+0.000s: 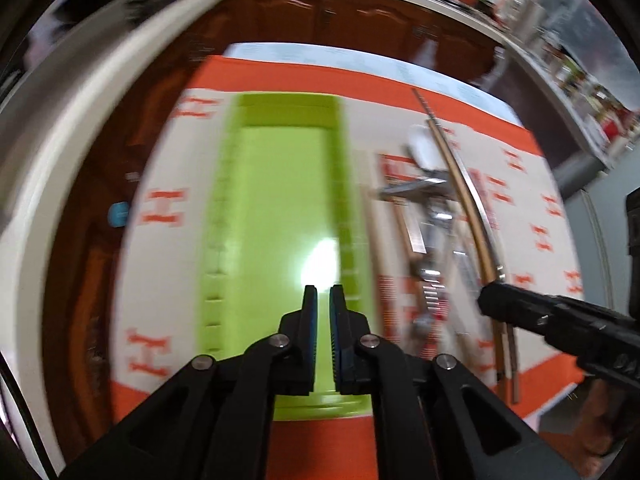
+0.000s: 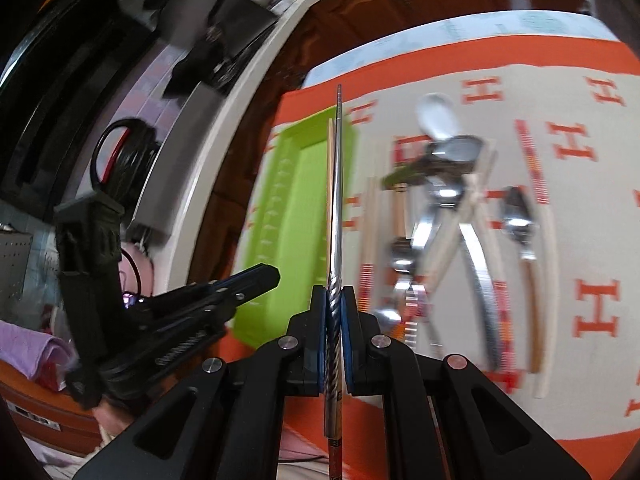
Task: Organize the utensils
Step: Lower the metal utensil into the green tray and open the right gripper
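A lime-green tray (image 1: 280, 200) lies lengthwise on the mat, and nothing shows in it. My left gripper (image 1: 323, 290) hovers over its near end, its jaws drawn together to a thin slit with nothing between them. My right gripper (image 2: 334, 290) is shut on a pair of chopsticks, a twisted metal one (image 2: 338, 200) and a wooden one (image 2: 331, 160). They point away over the tray (image 2: 300, 208). In the left wrist view the right gripper (image 1: 486, 300) holds the chopsticks (image 1: 460, 184) to the right of the tray. The left gripper (image 2: 272, 274) shows left of the tray in the right wrist view.
A blurred pile of utensils (image 2: 440, 208) lies right of the tray: metal spoons, a white ceramic spoon (image 2: 436, 116), light chopsticks and a wooden-handled spoon (image 2: 518, 216). All rest on an orange and cream placemat (image 2: 596, 312). Dark wooden cabinets (image 1: 320, 12) stand beyond; scissors (image 2: 120, 148) lie far left.
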### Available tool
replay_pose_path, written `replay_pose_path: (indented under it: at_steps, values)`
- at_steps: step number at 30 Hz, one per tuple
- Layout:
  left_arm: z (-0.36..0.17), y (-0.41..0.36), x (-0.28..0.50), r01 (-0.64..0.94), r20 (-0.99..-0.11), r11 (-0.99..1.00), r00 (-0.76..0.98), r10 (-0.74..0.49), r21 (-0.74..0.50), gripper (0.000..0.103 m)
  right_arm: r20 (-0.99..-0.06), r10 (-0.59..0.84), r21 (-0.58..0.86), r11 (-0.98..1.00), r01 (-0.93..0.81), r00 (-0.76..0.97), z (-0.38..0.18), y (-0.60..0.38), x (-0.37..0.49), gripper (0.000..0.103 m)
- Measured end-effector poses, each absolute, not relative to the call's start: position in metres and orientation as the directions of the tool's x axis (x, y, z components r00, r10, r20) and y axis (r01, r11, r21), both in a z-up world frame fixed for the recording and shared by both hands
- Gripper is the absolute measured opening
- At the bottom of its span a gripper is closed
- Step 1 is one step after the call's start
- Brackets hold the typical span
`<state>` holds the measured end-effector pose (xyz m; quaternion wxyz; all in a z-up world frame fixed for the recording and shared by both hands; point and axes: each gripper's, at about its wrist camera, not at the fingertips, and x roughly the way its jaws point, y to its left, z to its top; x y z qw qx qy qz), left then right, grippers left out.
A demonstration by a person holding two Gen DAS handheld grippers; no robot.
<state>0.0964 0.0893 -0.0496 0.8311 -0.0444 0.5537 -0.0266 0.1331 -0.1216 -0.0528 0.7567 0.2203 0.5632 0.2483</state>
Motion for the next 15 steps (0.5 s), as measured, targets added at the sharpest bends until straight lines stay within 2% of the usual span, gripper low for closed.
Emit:
replay_pose_path:
  at_steps: [5, 11, 15]
  values:
    - [-0.053, 0.127, 0.086, -0.081, -0.915, 0.993, 0.399, -0.050, -0.090, 0.013, -0.753, 0.624, 0.619, 0.779, -0.097, 0.208, -0.056, -0.078, 0.150, 0.006]
    - [-0.051, 0.146, 0.082, -0.104, -0.905, 0.992, 0.426, -0.021, -0.072, 0.026, -0.790, 0.584, 0.590, 0.807, -0.029, 0.186, -0.087, -0.039, 0.181, 0.006]
    - [-0.048, 0.153, 0.083, -0.121, -0.897, 0.991, 0.443, -0.003, -0.064, 0.042, -0.815, 0.550, 0.557, 0.830, -0.013, 0.182, -0.102, -0.024, 0.197, 0.008]
